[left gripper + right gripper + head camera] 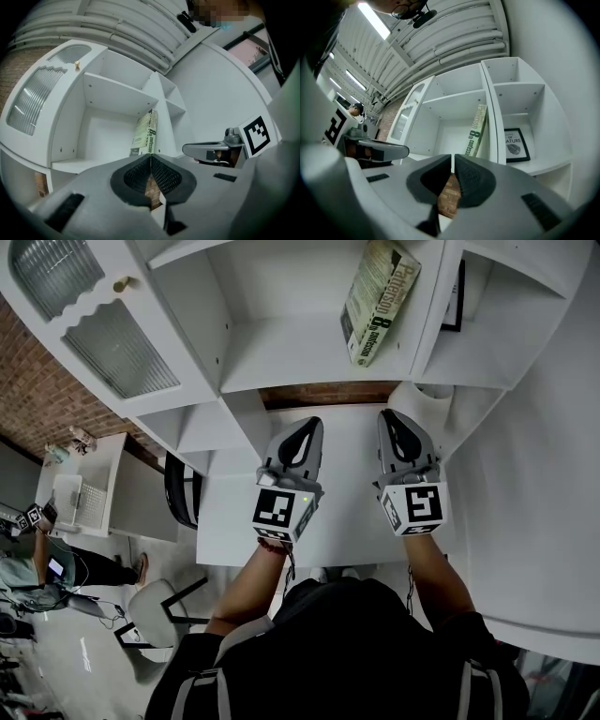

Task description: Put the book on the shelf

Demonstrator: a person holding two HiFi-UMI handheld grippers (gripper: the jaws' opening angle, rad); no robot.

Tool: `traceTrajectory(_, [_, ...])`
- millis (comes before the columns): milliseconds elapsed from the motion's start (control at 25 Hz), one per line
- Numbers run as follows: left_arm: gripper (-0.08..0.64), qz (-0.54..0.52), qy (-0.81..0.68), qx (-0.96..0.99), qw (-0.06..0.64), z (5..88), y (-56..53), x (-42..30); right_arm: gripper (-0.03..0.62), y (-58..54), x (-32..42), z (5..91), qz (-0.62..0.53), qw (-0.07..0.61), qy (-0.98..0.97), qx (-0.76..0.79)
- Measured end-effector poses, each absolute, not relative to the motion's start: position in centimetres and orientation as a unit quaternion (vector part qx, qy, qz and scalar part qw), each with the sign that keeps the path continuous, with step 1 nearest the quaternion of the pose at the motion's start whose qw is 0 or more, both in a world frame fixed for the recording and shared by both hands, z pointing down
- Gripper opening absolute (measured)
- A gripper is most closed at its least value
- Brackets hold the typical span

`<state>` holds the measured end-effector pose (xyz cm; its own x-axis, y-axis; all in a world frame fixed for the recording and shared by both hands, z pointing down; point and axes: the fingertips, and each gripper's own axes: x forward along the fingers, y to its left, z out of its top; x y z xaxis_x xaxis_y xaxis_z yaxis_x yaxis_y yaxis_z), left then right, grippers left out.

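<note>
The book [380, 301], cream-green with dark spine print, stands in the white shelf's [309, 357] middle compartment and leans against its right wall. In the left gripper view the book [146, 133] shows straight ahead, and in the right gripper view the book [477, 131] shows slightly right. My left gripper [305, 425] and right gripper [392, 418] hover side by side over the white desk [347, 521], below the shelf and apart from the book. The left gripper [151, 158] and the right gripper [453, 159] are each shut with nothing between the pads.
A framed picture [516, 144] stands in the narrow compartment right of the book. A cabinet door with ribbed glass [94, 315] is at the left. Brick wall shows behind the desk. A chair [159, 606] and a second desk stand on the floor at lower left.
</note>
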<state>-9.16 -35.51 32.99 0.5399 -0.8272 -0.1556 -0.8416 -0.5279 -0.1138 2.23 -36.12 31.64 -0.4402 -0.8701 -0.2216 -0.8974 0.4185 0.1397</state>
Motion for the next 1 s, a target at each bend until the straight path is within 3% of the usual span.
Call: traceTrajectory(1000, [0.018, 0.017, 0.46, -0.886, 0.06, 38.0, -32.3, -7.7, 0.043, -32.6, 3.0, 36.1, 0.052, 0.038, 0.853, -0.519])
